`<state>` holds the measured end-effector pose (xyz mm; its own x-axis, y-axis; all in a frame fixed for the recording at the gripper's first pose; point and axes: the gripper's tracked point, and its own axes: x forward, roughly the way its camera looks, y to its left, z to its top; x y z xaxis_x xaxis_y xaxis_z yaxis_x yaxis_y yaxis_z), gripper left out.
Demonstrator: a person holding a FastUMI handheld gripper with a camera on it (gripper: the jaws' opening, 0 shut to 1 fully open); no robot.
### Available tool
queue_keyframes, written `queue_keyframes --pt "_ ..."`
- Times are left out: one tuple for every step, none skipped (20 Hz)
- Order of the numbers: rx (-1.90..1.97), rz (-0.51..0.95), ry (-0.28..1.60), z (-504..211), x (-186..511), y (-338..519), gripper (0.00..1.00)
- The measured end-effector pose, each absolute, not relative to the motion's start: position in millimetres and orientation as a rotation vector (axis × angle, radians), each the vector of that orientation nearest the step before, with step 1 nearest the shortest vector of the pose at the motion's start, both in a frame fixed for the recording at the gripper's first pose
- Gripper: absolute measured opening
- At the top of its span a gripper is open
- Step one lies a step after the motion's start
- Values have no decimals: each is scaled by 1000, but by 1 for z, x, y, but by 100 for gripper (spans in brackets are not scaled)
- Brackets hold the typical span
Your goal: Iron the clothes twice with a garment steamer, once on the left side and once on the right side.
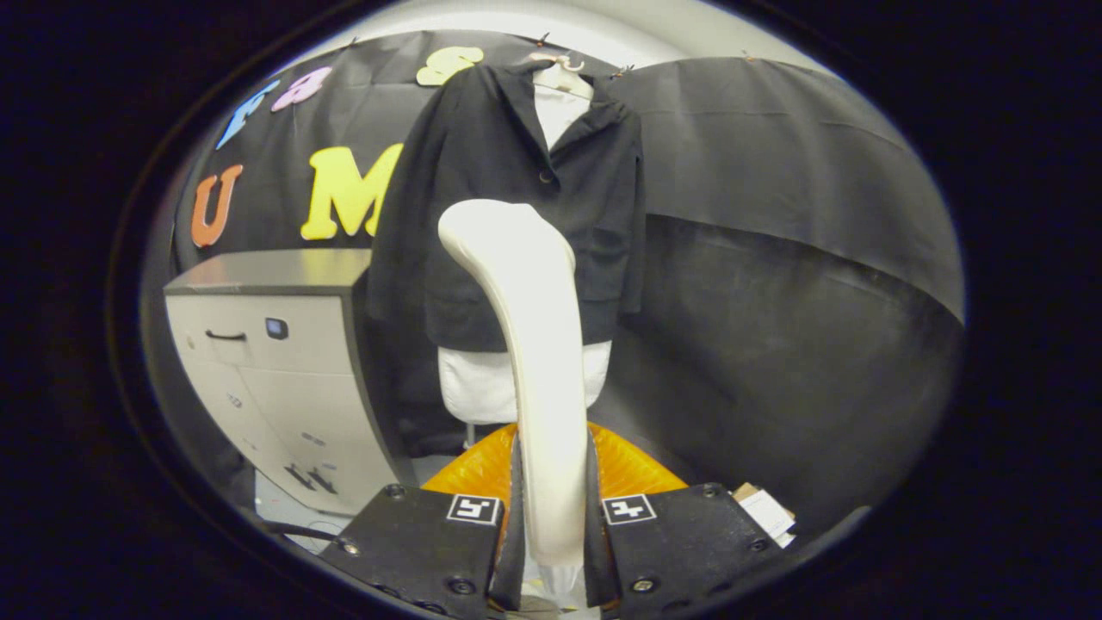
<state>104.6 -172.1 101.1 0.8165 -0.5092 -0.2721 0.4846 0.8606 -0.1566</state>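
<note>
The tongs [553,517] are clenched on the handle of the garment steamer [525,344], one finger pressing each side of its lower end. The cream body rises from between the fingers along an upright long axis, curving at the top so that its head points forward at the black jacket [491,198]. That jacket hangs on a hanger [560,73] over a white garment [478,383], beyond the fingers and beside a cabinet [275,344]. The head appears short of the cloth, so neither the left nor the right pass can be judged done.
</note>
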Motion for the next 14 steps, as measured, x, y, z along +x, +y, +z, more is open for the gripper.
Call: queue_keyframes --pt "-79 -514 294 110 101 -157 30" --pt "-80 -499 271 118 101 -147 30" --pt "-86 -485 247 127 103 -137 30" --pt "-97 -472 222 138 103 -128 30" --pt "-115 -458 200 148 103 -119 30" --pt "-133 -444 180 159 103 -110 30" --pt "-150 -426 160 169 104 -101 30" --pt "-162 -405 141 179 106 -91 30" --pt "-171 -380 121 187 107 -81 30" --pt "-177 -351 101 197 109 -70 30" --pt "-180 -319 79 206 109 -59 30" --pt "-183 -284 58 215 114 -49 30" --pt "-184 -246 38 223 116 -38 30" --pt "-186 -210 24 230 119 -29 30"
